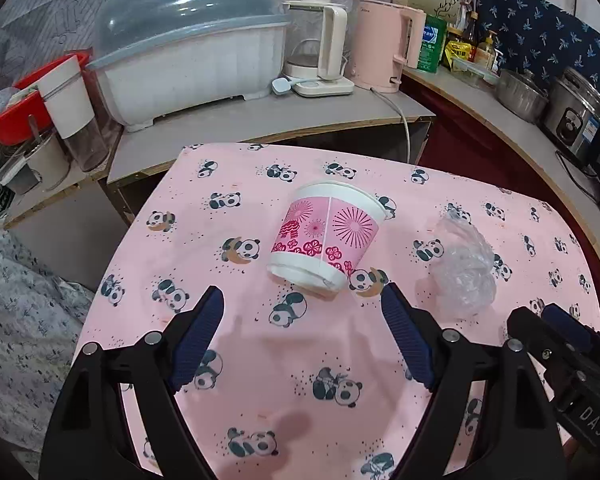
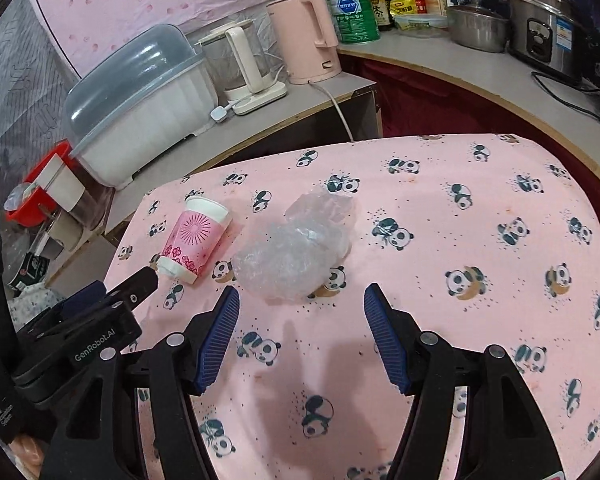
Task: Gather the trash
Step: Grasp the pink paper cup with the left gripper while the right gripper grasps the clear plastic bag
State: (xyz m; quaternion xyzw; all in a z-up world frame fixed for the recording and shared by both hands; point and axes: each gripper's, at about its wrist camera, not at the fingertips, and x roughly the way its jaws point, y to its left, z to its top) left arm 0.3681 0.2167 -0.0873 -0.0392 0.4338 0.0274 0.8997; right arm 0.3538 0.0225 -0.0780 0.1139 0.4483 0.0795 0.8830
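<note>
A pink-and-white paper cup point(image 1: 326, 236) lies on its side on the pink panda tablecloth point(image 1: 300, 344), its base toward me. My left gripper point(image 1: 302, 300) hangs open just short of the cup, nothing between its blue pads. To the cup's right lies a crumpled clear plastic bag point(image 1: 466, 268). In the right wrist view the same bag point(image 2: 296, 252) sits just beyond my open right gripper point(image 2: 302, 300), slightly left of its middle, and the cup point(image 2: 196, 236) lies farther left. The left gripper's finger point(image 2: 136, 284) reaches in beside the cup's base.
Behind the table runs a counter with a covered dish rack point(image 1: 188, 56), a white kettle point(image 1: 320, 48), a pink kettle point(image 1: 388, 48), a green tin point(image 2: 352, 12), pots and a rice cooker point(image 2: 540, 20). A red basin point(image 1: 20, 104) and a tumbler stand at left.
</note>
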